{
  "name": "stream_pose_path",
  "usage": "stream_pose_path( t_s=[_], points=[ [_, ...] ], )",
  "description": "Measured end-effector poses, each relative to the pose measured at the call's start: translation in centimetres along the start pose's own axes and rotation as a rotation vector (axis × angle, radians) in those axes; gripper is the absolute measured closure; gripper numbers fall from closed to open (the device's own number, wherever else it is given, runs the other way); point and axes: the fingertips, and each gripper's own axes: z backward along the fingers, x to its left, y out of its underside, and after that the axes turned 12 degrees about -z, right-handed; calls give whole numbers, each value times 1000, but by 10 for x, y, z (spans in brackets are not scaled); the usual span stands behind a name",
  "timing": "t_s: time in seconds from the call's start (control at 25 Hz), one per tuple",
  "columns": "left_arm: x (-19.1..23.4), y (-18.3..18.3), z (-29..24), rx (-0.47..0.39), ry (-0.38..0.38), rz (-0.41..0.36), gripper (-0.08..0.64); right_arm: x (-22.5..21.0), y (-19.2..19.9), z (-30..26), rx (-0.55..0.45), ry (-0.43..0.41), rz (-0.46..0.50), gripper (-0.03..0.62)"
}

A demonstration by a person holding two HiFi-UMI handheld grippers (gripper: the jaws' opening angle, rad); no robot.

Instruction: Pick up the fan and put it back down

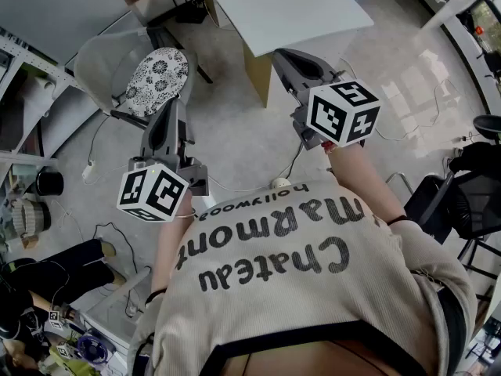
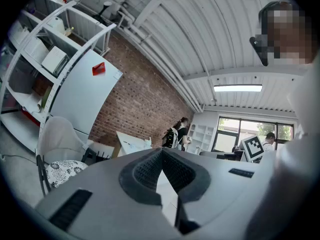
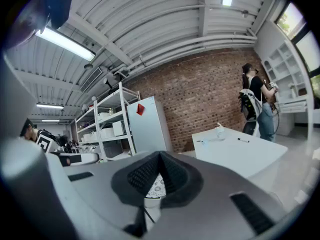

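Room: brick wall, floor, white worktop, cushioned chair. My left gripper: jaws together, empty. My right gripper: likewise. Fan: I find it in no view. I should locate it first, then open wide before approaching.
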Motion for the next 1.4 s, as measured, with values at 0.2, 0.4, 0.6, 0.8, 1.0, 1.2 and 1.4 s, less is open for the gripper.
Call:
stream_pose_path(
  t_s=[0.2,0.4,0.6,0.8,1.0,1.2,1.4],
  points=[
    [17,-7,7,-8,7,-8,560,8,1,-9,-30,27,-21,589],
    [39,-11,21,-21,17,-10,560,15,2,-11,-90,29,-145,589],
    [47,8,27,22,71,-5,560,23,28,-16,-76,59,-179,589],
    [60,23,29,38,71,26,560,23,44,-27,-28,95,-118,589],
    [66,31,19,60,52,30,560,15,39,-43,-32,87,-99,589],
    [84,20,-9,44,21,19,560,-8,26,-77,-44,71,-119,589],
    [95,10,-56,35,-8,0,560,-48,0,-126,-31,43,-146,589]
  ],
)
